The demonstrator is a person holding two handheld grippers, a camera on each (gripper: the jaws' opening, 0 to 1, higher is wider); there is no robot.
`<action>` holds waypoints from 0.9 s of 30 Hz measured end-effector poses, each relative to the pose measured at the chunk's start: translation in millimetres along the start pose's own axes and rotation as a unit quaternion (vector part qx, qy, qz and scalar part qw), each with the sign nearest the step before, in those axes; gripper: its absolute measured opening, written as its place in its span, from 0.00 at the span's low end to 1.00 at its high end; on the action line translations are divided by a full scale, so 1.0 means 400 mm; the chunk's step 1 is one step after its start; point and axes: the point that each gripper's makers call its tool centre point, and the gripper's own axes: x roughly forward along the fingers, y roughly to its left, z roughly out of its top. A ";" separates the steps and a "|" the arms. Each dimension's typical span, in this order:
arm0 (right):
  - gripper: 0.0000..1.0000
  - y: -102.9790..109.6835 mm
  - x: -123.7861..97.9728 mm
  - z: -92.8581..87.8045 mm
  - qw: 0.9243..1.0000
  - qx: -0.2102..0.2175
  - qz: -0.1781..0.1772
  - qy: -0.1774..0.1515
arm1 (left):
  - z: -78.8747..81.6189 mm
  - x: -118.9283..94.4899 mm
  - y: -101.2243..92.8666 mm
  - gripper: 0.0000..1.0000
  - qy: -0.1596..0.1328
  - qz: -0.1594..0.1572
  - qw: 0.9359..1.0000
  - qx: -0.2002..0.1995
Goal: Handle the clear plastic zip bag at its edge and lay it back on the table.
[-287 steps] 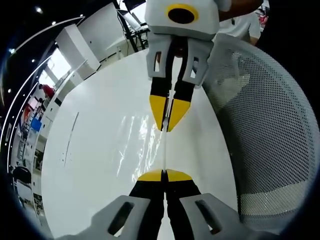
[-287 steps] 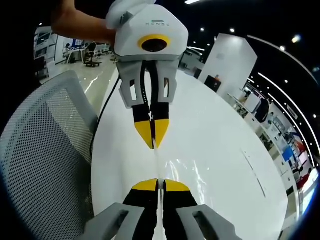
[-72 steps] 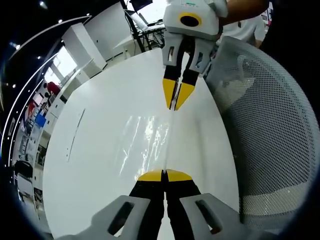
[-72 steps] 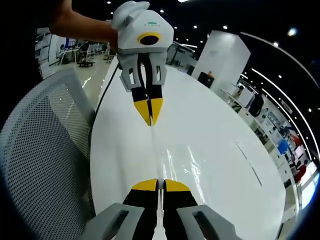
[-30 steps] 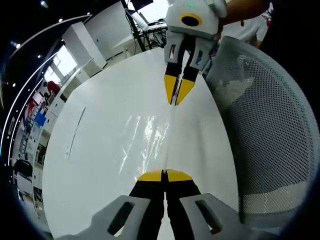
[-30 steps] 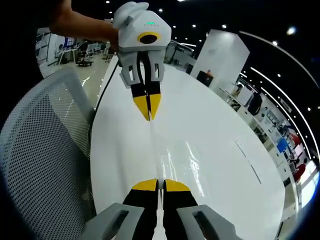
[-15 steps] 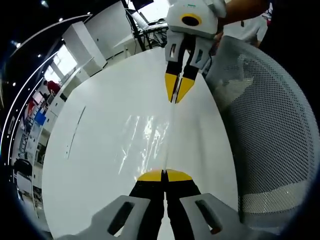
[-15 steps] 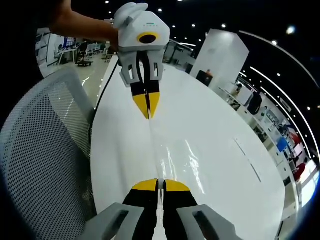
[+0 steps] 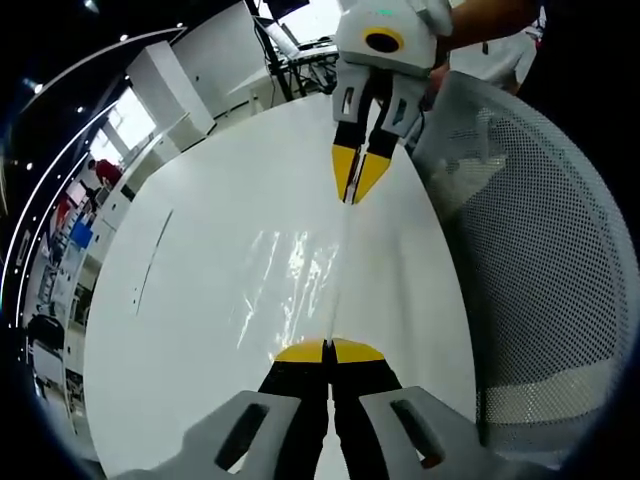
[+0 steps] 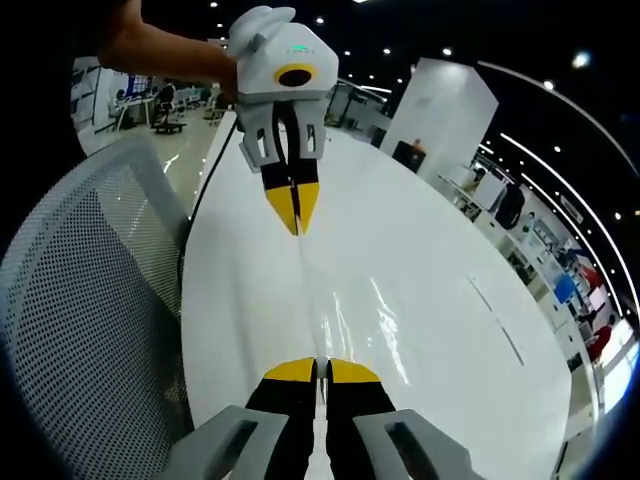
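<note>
Change vs approx. 10 s back: the grippers have drawn further apart, so the zip bag is pulled out flatter btwn them; over the last sec. almost nothing has moved. My read: stretch phase is done or nearly so, and lowering/letting go onto the table is what's left — bag not yet released.

Near to far, left gripper view: left gripper at the bottom, yellow tips pressed together w/ the bag's near edge pinched btwn them. The film runs straight ahead from the tips, glare streaks just off to one side, low over the white table — touching it or not, can't tell. At the far end the right gripper is also clamped on the opposite edge.

Right gripper view mirrors this: right gripper tips closed on the edge, bag ahead, left gripper beyond. A mesh chair stands beside the table.
</note>
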 end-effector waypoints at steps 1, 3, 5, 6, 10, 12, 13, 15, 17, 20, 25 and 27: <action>0.00 0.000 0.000 0.000 1.000 0.000 0.000 0.000 | 0.001 -0.001 0.000 0.00 0.000 0.000 1.000 0.000; 0.00 0.000 -0.001 0.000 1.000 0.000 0.000 0.000 | 0.002 -0.001 0.000 0.00 0.000 0.000 1.000 0.001; 0.00 0.000 -0.001 0.001 1.000 0.001 -0.001 -0.001 | 0.002 -0.002 0.000 0.00 0.000 0.001 1.000 0.000; 0.00 0.000 -0.001 0.001 1.000 0.000 -0.001 -0.001 | 0.002 -0.002 0.000 0.00 0.000 0.000 1.000 0.000; 0.00 -0.002 -0.001 0.001 1.000 0.000 -0.002 -0.001 | 0.001 -0.002 0.001 0.00 0.000 0.001 1.000 0.001; 0.00 -0.002 -0.001 0.001 1.000 0.001 -0.002 -0.001 | 0.000 -0.002 0.002 0.00 0.000 0.001 1.000 0.001; 0.00 -0.003 -0.001 0.000 1.000 0.001 -0.002 -0.001 | 0.000 -0.002 0.003 0.00 0.001 0.001 1.000 0.001; 0.00 -0.003 -0.002 -0.001 1.000 0.001 -0.002 0.000 | -0.001 -0.002 0.003 0.00 0.001 0.001 1.000 0.001; 0.00 -0.004 -0.003 -0.005 1.000 0.001 -0.003 0.001 | -0.005 -0.003 0.005 0.00 0.003 0.002 1.000 0.001; 0.00 -0.005 -0.005 -0.007 1.000 0.003 -0.002 0.001 | -0.004 -0.005 0.005 0.00 0.001 0.002 1.000 -0.002; 0.00 -0.005 -0.001 -0.007 1.000 0.001 -0.002 0.003 | -0.006 -0.004 0.004 0.00 0.005 0.002 1.000 0.000; 0.00 -0.004 -0.001 -0.007 1.000 0.002 -0.002 0.002 | -0.005 -0.005 0.004 0.00 0.003 0.003 1.000 -0.001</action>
